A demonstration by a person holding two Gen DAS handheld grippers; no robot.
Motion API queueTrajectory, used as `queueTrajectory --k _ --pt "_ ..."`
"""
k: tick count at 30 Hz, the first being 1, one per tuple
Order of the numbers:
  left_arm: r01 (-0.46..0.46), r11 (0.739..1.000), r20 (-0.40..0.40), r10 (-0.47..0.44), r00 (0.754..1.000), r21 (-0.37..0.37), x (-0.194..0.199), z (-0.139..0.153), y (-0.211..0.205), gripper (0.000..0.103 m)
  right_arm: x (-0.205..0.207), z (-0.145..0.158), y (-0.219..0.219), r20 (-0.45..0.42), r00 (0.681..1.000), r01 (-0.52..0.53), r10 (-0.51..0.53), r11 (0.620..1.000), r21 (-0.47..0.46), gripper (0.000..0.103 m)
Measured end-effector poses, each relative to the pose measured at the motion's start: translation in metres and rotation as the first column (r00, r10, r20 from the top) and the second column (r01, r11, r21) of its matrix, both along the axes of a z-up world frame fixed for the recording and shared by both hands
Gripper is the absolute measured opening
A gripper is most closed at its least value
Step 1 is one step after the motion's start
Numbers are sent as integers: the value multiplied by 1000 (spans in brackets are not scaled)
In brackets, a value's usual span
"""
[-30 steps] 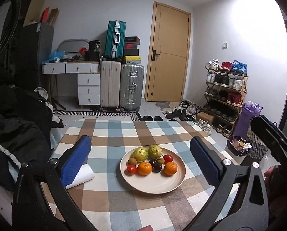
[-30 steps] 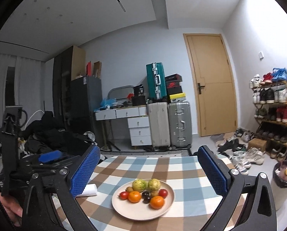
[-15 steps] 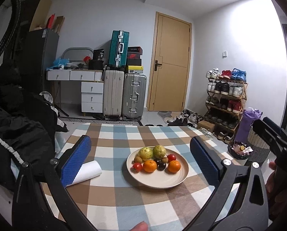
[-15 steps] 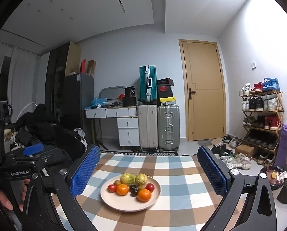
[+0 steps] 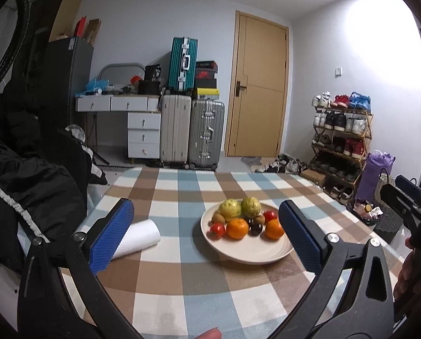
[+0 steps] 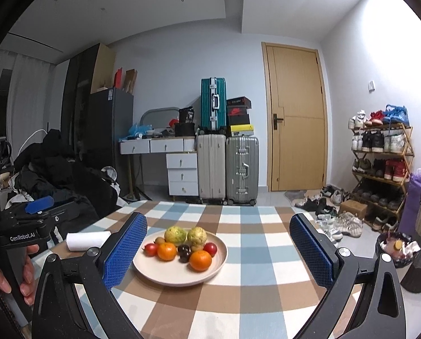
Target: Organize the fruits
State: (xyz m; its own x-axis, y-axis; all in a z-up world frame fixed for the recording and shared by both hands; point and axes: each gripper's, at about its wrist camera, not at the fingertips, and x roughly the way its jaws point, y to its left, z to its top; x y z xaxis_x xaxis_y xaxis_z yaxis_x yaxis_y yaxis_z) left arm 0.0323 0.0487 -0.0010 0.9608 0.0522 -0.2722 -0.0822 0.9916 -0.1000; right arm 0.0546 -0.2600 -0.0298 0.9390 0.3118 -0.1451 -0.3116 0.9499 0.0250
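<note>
Over the last second both views have swung so that more wall and ceiling show above the checked table [image 5: 165, 276]. In the left wrist view the plate [image 5: 247, 251] has slid from dead centre toward the right blue pad; in the right wrist view it has drifted from centre toward the left pad.

The left gripper [image 5: 207, 231] hangs with its pads wide apart and nothing between them. The right gripper [image 6: 218, 247] is likewise spread and empty. Neither touches anything.

The fruit sits in a cluster on the far half of the plate: two green guavas [image 5: 242, 207] at the back, two oranges [image 5: 237, 228] and two tomatoes [image 5: 217, 229] nearer, with dark plums [image 6: 184, 250] and small kiwis among them. From the left claw the pile lies ahead and to the right, the near orange on the plate's right side just beside the right pad. From the right claw it lies ahead and to the left, closest to the left pad. A white paper roll [image 5: 138, 238] lies ahead-left of the left claw, its long axis running crosswise.

The round fruit offers no long axis to align with. Which claw is nearer I cannot tell; both stand short of the plate's near rim.
</note>
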Motion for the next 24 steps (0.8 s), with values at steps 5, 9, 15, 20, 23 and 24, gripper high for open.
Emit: queueTrajectory --k 5,9,15,20,23,24 --pt "-10 1000 -35 10 999 -1 15 -24 1 103 12 -18 3 -39 999 -2 2 1000 -2 103" --pt "-23 1000 -42 23 999 0 21 -38 2 103 21 -29 4 -59 998 -2 1 1000 -4 103" --pt "-23 1000 -48 24 999 7 30 -53 1 103 30 -45 11 -90 996 -8 5 1000 -24 103" --pt "-12 1000 -63 13 998 22 37 -60 1 103 39 -53 19 -132 991 -21 12 998 -63 103" --pt "-8 999 -63 10 998 33 39 -61 -2 103 43 -55 18 -149 989 -19 10 998 -59 103" --pt "-13 999 -62 15 998 37 39 -61 -3 103 43 -55 17 -149 989 -17 8 998 -58 103"
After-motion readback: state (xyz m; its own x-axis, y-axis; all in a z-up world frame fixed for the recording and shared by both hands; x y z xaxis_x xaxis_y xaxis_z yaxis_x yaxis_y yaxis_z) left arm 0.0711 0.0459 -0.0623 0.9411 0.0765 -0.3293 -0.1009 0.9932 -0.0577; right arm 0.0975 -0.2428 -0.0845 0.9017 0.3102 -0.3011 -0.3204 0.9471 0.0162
